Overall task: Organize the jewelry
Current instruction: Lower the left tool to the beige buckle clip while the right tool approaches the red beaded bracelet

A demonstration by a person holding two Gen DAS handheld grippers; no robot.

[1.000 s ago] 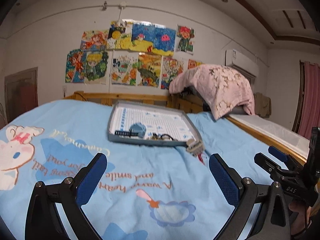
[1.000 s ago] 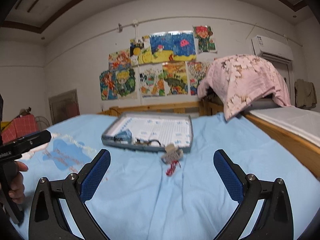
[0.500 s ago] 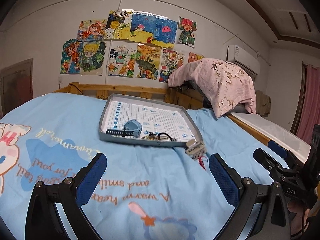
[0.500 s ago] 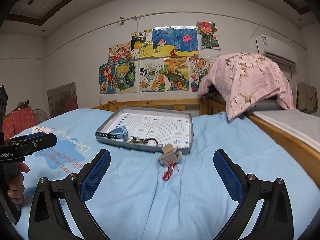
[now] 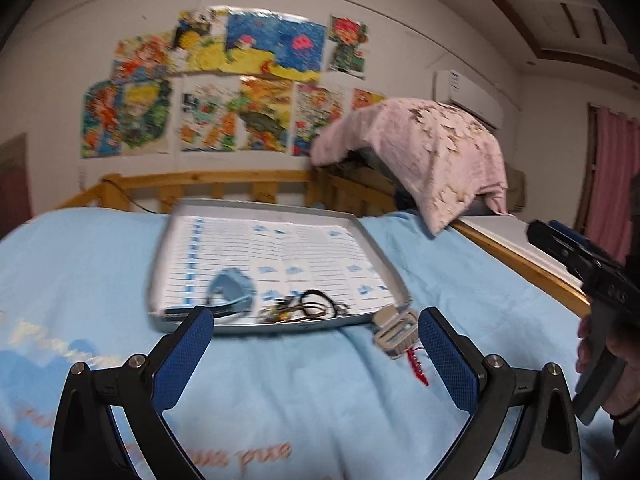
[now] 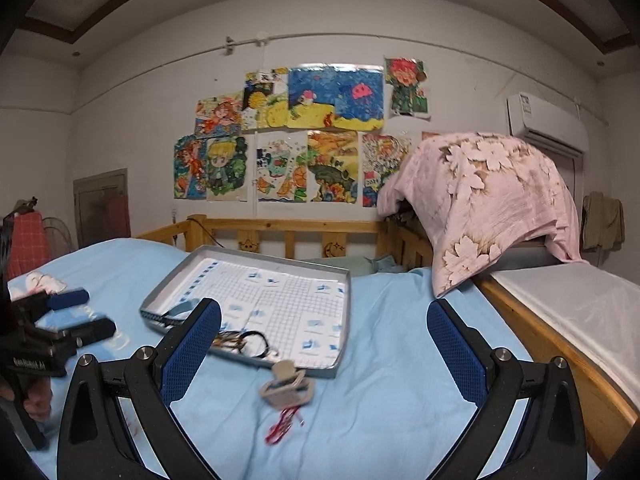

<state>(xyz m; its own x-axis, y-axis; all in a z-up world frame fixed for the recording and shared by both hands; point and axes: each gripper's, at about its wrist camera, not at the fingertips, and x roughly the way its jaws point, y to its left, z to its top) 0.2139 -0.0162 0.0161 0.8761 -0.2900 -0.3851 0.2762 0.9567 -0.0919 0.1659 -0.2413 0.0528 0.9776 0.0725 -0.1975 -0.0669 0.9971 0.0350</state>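
Lying on the blue bedsheet [image 6: 400, 360] at the tray's [image 6: 344, 308] five-o'clock corner, the beige charm [image 6: 286, 384] with red tassel [image 6: 282, 426] looks light and limp (pinch its stiffer body). Left gripper [image 5: 312, 354] and right gripper [image 6: 322, 350] gape wide, empty.

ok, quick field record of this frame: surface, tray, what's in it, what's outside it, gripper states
surface: light blue bedsheet
tray: shallow grey tray lying on the sheet
in tray: blue item, dark cord tangle near front rim
outside tray: beige clasp piece with red tassel, on the sheet by the front corner
left hand-held gripper: open, empty
right hand-held gripper: open, empty
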